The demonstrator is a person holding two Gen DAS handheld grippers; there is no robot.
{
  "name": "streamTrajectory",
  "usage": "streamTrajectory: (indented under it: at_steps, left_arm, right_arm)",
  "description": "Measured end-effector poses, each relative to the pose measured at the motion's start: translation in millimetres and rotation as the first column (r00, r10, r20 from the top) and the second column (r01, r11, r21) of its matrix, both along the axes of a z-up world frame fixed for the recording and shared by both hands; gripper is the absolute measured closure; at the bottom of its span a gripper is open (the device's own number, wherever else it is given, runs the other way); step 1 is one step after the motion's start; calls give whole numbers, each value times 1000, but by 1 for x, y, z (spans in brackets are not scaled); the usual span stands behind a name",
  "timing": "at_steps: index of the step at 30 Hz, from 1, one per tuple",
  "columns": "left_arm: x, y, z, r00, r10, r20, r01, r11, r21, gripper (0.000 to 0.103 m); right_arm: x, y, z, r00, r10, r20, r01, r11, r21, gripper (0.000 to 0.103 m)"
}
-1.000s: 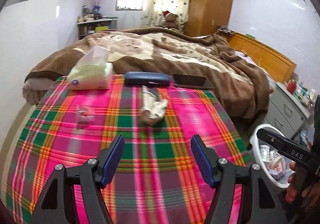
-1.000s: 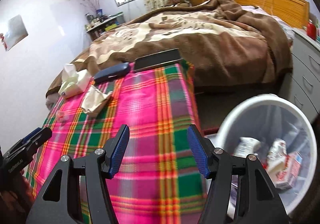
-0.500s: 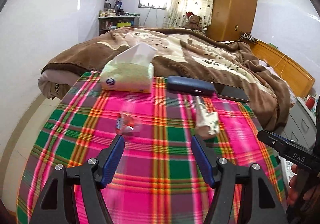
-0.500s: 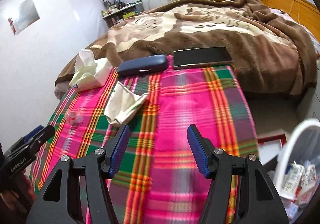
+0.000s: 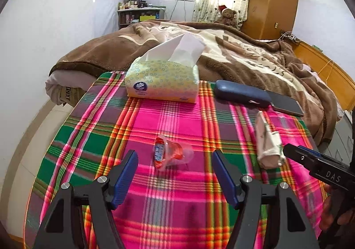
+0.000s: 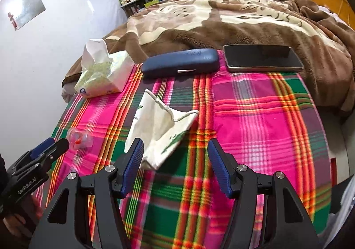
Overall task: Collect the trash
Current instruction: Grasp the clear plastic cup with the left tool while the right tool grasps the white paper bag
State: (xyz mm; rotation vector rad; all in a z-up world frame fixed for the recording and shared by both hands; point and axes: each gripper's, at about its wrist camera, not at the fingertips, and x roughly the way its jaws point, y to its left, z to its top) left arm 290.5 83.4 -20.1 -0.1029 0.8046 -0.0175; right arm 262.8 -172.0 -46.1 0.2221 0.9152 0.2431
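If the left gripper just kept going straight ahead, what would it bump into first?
Most likely the clear plastic wrapper, lying on the plaid cloth right ahead of the open left gripper. Beyond it sits the tissue pack, though depth is hard to judge.

Both views are taken low over the plaid tablecloth, looking forward toward the bed and the far window wall. The left wrist view is set over the table's left part, close to the clear wrapper, with the tissue pack dead ahead. The right wrist view is placed further right, close over the crumpled paper bag, angled slightly left. Shared by both: wrapper, bag, tissues, glasses case, phone. Each gripper is caught at the edge of the other's view.
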Motion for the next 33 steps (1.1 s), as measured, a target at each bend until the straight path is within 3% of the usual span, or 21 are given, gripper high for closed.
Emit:
streamTrajectory:
  at_steps: [13,14,18,21,25,28,33]
  left_arm:
    - [30,15,-24,997,24,-72,-27,999,-44,33]
    - [32,14,-25,997,22,-72,-26,999,-43,33]
    - [36,10,-29,997,14,-80,-17,999,-31,33]
    - [38,11,-32,996,7,-87,-12,998,-63,33]
    - [40,9,-39,994,-4,-105,-3,998,-70,35]
    - [41,5,-40,995,-12,-101,6,998,-57,51]
    - [40,1,-40,995,-25,-96,20,998,-52,51]
  right_arm:
    - [15,18,-13,998,53,-46,-50,997,57,42]
    - [16,19,-14,997,56,-48,-53,997,61,44]
    - [16,26,-12,996,77,-38,-76,996,38,68]
    - [16,27,-10,995,91,-27,-90,995,39,83]
    - [14,28,-9,996,84,-13,-83,996,31,89]
    - [13,27,-8,997,76,-11,-76,997,25,89]
    - [9,25,-5,998,59,13,-59,998,-8,91]
